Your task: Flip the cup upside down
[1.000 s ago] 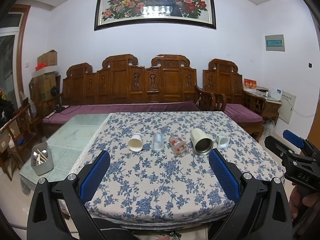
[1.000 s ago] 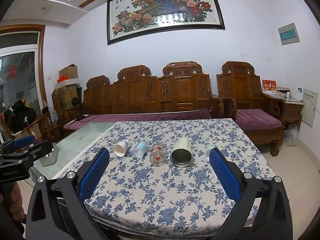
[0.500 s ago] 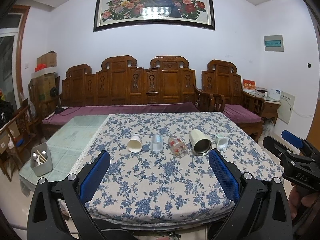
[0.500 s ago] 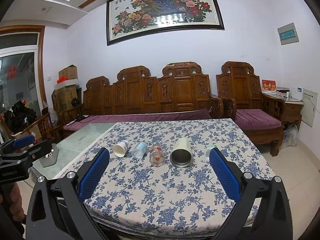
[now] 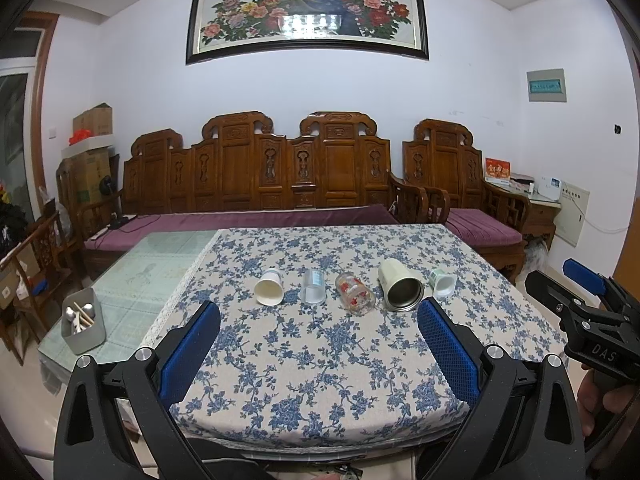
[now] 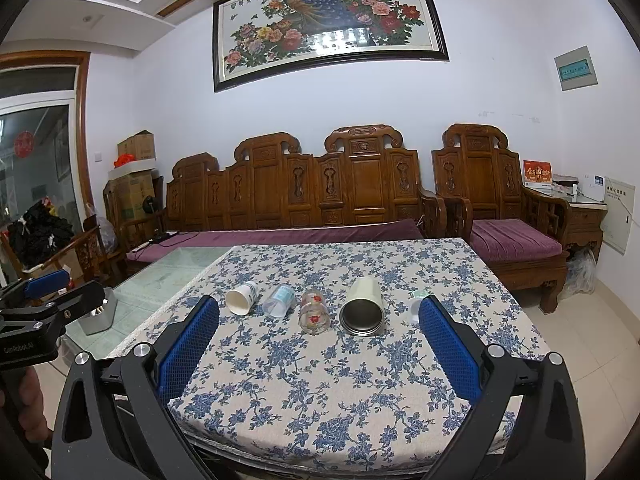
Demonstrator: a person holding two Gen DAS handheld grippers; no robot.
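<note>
on the floral tablecloth [image 5: 312, 360] five cups are laid on their sides in a row, the cream steel-lined cup [image 5: 400, 290] largest. the left gripper [image 5: 320, 344] and right gripper [image 6: 320, 344] are held wide apart, empty, short of them.

Both wrist views face the table [image 5: 304, 360] from its near edge, sharing the cup row [image 6: 312, 308].
</note>
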